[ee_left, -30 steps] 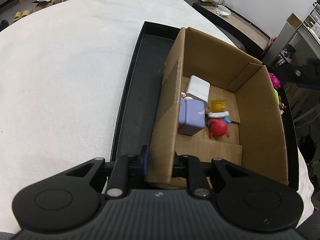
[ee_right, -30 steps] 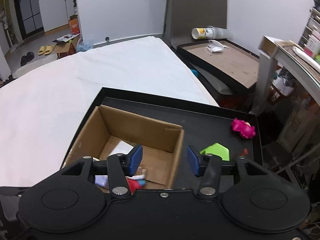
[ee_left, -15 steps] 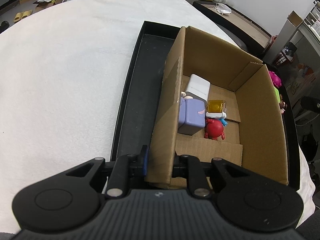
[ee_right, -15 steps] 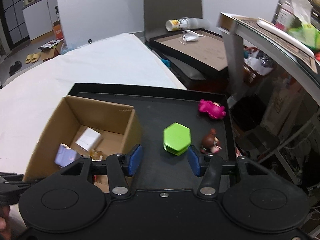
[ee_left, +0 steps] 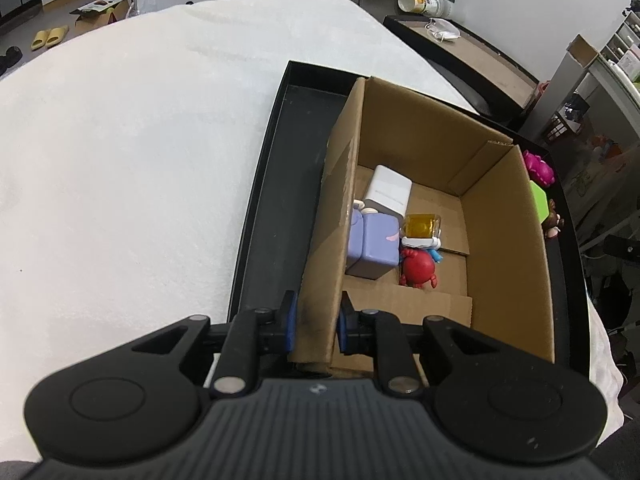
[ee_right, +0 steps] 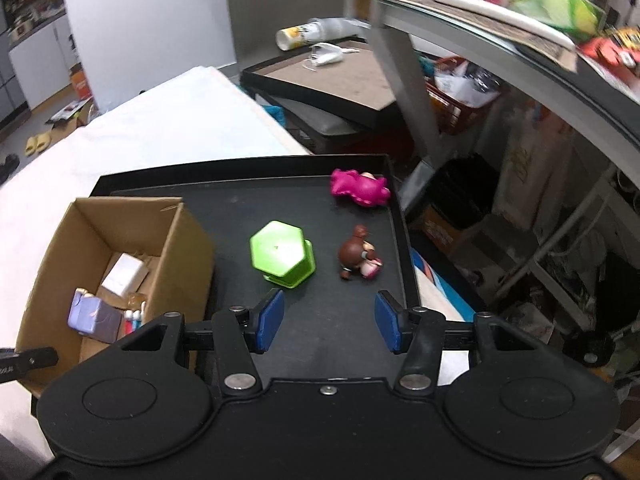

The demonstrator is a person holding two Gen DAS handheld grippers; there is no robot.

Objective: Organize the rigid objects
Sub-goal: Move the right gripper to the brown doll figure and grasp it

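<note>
My left gripper [ee_left: 314,322] is shut on the near left wall of the cardboard box [ee_left: 340,200], which stands in a black tray [ee_left: 276,184]. Inside the box lie a white block [ee_left: 390,190], a purple cube toy [ee_left: 374,246], a yellow piece [ee_left: 420,226] and a red figure [ee_left: 418,268]. My right gripper [ee_right: 327,322] is open and empty above the tray [ee_right: 320,332]. Ahead of it lie a green hexagonal box [ee_right: 282,254], a brown figure [ee_right: 356,256] and a pink toy [ee_right: 360,188]. The cardboard box [ee_right: 188,248] is to its left.
The tray sits on a white cloth-covered surface [ee_left: 140,140]. To the right of the tray are a metal shelf [ee_right: 500,36] with clutter and a second black tray [ee_right: 332,76] holding a bottle. The tray's right rim [ee_right: 404,232] is beside the brown figure.
My right gripper has swung right, from over the box to over the open tray floor facing the green box and figures. My left gripper has stayed clamped on the box wall.
</note>
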